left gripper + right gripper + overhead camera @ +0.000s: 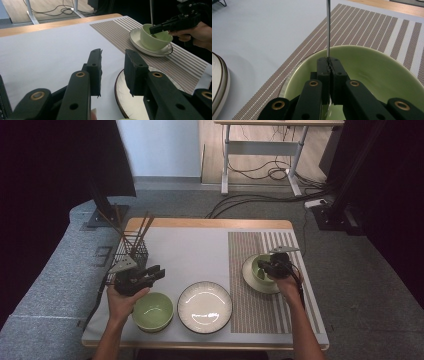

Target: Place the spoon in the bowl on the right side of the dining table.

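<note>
Holding: right hand-held gripper (329, 65) clamped on thin metal utensil handle (328, 30).
Location: green bowl (372, 72), right of frame.
Handling: stiff, slippery, light; grip mid-handle.
Left hand-held gripper (112, 62): wide, empty.

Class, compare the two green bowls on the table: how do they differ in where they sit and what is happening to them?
The right green bowl sits on a white saucer on the striped placemat; the left green bowl sits straight on the grey mat. The right gripper, shut on a thin metal utensil, reaches into the right bowl; the left gripper is open beside the left bowl. Both look alike in colour and shape.
</note>
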`<state>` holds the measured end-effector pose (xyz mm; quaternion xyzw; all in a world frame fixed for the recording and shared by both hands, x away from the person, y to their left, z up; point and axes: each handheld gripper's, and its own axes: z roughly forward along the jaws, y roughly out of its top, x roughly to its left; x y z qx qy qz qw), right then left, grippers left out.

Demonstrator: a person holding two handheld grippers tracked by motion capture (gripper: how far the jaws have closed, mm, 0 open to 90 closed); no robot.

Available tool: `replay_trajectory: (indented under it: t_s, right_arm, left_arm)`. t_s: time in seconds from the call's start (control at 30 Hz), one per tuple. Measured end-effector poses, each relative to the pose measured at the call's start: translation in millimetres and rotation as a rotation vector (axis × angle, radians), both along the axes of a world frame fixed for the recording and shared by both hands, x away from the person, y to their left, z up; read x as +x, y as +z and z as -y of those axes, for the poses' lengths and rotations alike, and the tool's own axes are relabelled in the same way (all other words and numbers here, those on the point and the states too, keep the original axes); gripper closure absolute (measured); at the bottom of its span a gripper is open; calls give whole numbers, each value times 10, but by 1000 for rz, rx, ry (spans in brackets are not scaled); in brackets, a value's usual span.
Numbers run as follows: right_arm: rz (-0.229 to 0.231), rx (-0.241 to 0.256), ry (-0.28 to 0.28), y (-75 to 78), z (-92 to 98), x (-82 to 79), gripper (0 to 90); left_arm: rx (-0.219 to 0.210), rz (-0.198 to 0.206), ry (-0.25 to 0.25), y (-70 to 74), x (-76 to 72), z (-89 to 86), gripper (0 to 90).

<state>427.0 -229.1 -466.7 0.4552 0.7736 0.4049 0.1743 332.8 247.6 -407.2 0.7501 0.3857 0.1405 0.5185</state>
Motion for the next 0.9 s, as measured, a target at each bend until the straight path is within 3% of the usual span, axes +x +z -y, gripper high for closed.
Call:
replay_trajectory:
  t_s: [0.5, 0.9]
  right_arm:
    - [-26, -60, -8, -56, -29, 49, 890]
    - [-2, -29, -22, 49, 32, 89, 843]
  left_arm:
    - [-1, -2, 3, -4, 1, -12, 675]
    - [-8, -2, 1, -2, -3, -30, 676]
